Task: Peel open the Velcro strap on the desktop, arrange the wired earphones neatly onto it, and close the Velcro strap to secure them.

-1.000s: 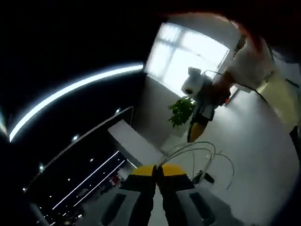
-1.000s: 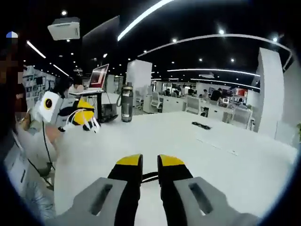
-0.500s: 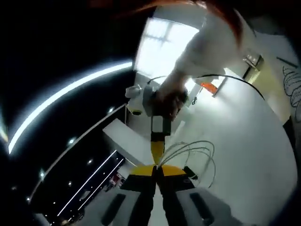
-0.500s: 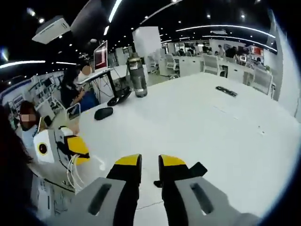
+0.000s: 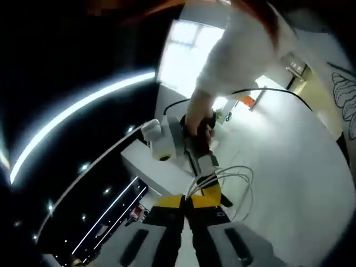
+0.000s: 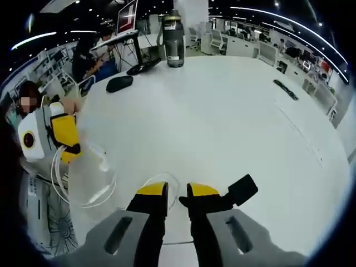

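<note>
In the left gripper view my left gripper [image 5: 184, 201] is shut on the white wired earphones [image 5: 240, 177], whose loops fan out from the jaw tips over the white desktop [image 5: 300, 167]. My right gripper [image 5: 211, 191], held by a hand, reaches down right beside those tips. In the right gripper view my right gripper [image 6: 178, 192] is shut on the black Velcro strap [image 6: 243, 188], whose free end sticks out to the right just above the table [image 6: 222, 111]. At the left edge of that view, the left gripper [image 6: 71, 151] trails earphone cable loops [image 6: 83, 186].
A dark water bottle [image 6: 173, 38], a black mouse [image 6: 119, 83] and a monitor [image 6: 127, 13] stand at the table's far side. A flat black item [image 6: 286, 89] lies to the far right. People sit at the left, beyond the table's edge.
The right gripper has come down close to the left gripper's tips. Its view has tilted down onto the table. The earphone loops now lie nearer the strap.
</note>
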Action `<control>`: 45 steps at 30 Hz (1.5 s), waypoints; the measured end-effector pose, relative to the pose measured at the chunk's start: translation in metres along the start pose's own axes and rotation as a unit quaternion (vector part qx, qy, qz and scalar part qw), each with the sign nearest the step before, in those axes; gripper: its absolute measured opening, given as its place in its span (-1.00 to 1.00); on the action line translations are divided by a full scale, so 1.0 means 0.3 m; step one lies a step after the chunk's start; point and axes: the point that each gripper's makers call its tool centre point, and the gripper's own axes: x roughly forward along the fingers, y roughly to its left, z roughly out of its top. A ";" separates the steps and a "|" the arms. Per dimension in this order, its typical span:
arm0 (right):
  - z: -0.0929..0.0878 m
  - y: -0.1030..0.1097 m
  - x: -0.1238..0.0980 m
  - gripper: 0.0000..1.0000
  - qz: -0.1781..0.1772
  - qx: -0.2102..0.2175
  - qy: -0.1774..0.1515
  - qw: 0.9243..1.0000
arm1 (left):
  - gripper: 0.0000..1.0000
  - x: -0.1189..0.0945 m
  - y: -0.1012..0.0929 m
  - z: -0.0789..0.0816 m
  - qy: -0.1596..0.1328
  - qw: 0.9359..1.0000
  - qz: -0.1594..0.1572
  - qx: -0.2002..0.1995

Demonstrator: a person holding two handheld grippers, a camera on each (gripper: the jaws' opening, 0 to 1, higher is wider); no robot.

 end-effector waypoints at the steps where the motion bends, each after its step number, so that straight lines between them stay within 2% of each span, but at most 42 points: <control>1: -0.004 0.006 0.005 -0.69 0.003 0.000 0.004 1.000 | -0.87 0.000 0.000 -0.002 0.001 1.000 0.000 0.002; 5: -0.025 0.012 0.019 -0.70 -0.001 -0.023 0.023 0.999 | -0.87 -0.005 -0.001 -0.006 0.005 1.000 0.003 0.008; 9: -0.029 -0.021 0.007 -0.91 -0.019 -0.043 0.022 0.999 | -0.86 -0.014 0.003 -0.010 0.007 1.000 0.006 -0.001; 15: -0.033 -0.009 0.000 -0.91 -0.016 -0.044 0.016 0.999 | -0.86 -0.023 -0.001 -0.026 0.012 1.000 0.012 -0.026; 20: -0.028 -0.003 -0.020 -0.91 -0.020 -0.072 0.011 0.997 | -0.86 -0.021 -0.003 -0.021 0.011 0.999 0.013 -0.030; 22: -0.015 -0.003 -0.028 -0.91 -0.017 -0.069 0.001 0.997 | -0.86 -0.022 -0.005 -0.020 0.010 0.999 0.013 -0.031; 24: -0.005 -0.002 -0.031 -0.84 -0.014 -0.044 -0.009 0.999 | -0.86 -0.020 -0.005 -0.020 0.011 0.999 0.013 -0.029; 26: -0.006 -0.004 -0.028 -0.76 -0.009 -0.035 -0.009 0.999 | -0.86 -0.019 -0.005 -0.018 0.011 0.999 0.013 -0.027; 29: -0.019 -0.006 -0.020 -0.76 -0.010 -0.041 -0.002 0.999 | -0.86 -0.017 -0.003 -0.014 0.011 1.000 0.014 -0.024; 33: -0.037 -0.004 -0.003 -0.70 0.003 -0.022 0.009 1.000 | -0.86 -0.015 0.001 -0.016 0.013 1.000 0.017 -0.019; 42: -0.045 0.016 0.036 -0.72 0.003 -0.051 0.027 0.998 | -0.86 -0.009 0.001 -0.013 0.018 1.000 0.019 0.004; 45: -0.045 0.009 0.040 -0.81 0.003 -0.061 0.031 0.998 | -0.86 -0.011 0.008 -0.007 0.016 1.000 0.022 0.004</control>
